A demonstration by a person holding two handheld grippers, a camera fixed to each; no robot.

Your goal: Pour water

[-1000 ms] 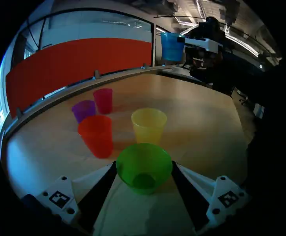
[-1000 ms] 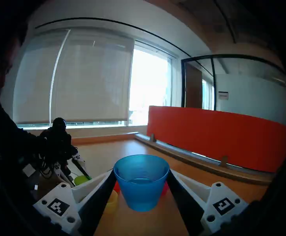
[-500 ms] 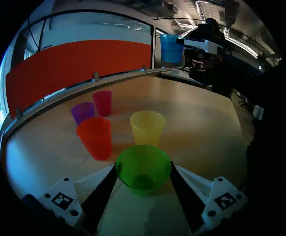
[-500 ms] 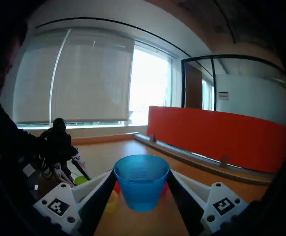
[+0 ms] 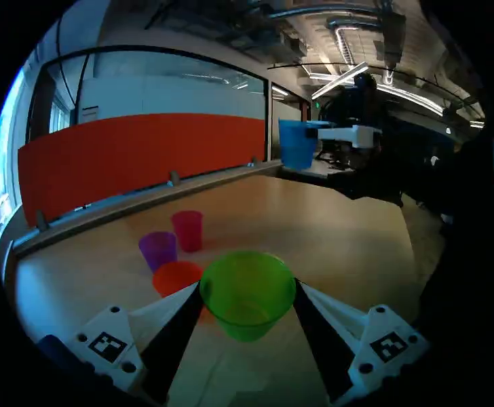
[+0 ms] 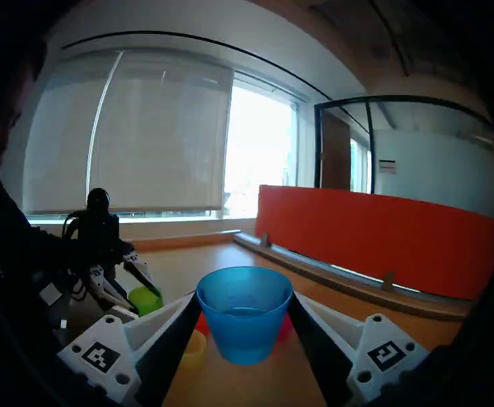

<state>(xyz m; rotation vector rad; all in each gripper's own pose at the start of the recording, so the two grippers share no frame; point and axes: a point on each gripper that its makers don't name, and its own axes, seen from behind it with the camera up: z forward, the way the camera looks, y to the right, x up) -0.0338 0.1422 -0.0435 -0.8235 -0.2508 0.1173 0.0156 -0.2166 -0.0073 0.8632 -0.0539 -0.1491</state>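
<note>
The left tool (image 5: 247, 293) is clenched on a green cup (image 5: 248, 305), one finger pressing each side below the rim. The cup is upright and its mouth faces the camera. Just behind it on the wooden worktop (image 5: 342, 230) stands an orange cup (image 5: 172, 277), partly hidden by the green one. A purple cup (image 5: 157, 249) and a pink cup (image 5: 188, 230) stand farther back, close together and nearer the long orange partition (image 5: 145, 152) that runs along the worktop's far edge. The right tool (image 6: 244, 317) is grasping a blue cup (image 6: 244, 336) in the same way, with both fingers against its sides. That cup is also upright, and water (image 6: 244, 313) lies low inside it. Below it and to the left, a yellow cup (image 6: 194, 349) stands on the worktop, partly hidden by the tool's finger. In the left gripper view the blue cup hangs in the air over the worktop's far end, well apart from the green cup and higher than it. In the right gripper view the green cup shows small at the left, gripped in the left tool beside a dark sleeve (image 6: 16, 251). I cannot tell whether its base touches the worktop.
</note>
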